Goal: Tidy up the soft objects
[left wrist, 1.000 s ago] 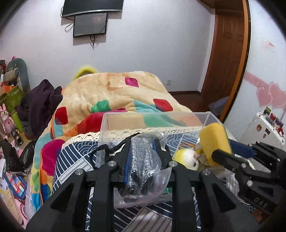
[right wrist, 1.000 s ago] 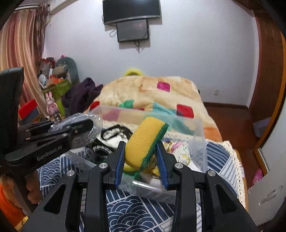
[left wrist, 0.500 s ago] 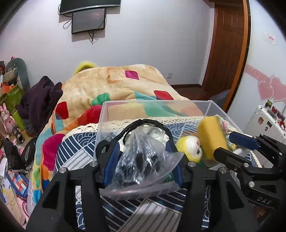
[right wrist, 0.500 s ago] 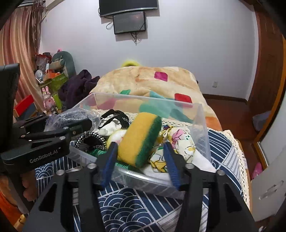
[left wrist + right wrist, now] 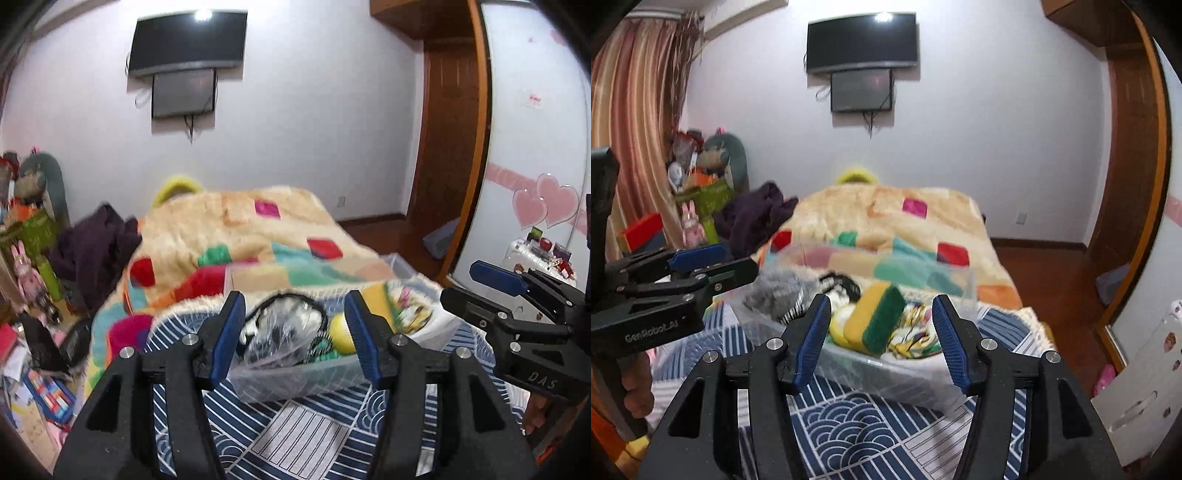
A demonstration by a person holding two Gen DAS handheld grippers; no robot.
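Left wrist view: the left hand-held gripper (image 5: 295, 332) hangs with its blue pads spread wide and nothing between them, just short of a clear bin (image 5: 295, 380) on a blue patterned cloth (image 5: 306, 432). A plastic-wrapped dark bundle (image 5: 280, 339) and a yellow ball (image 5: 341, 334) lie inside the bin. Right wrist view: the right hand-held gripper (image 5: 882, 338) is likewise spread apart and empty. A sponge (image 5: 875, 319), yellow with a green face, rests tilted in the bin beside a printed fabric piece (image 5: 916, 336).
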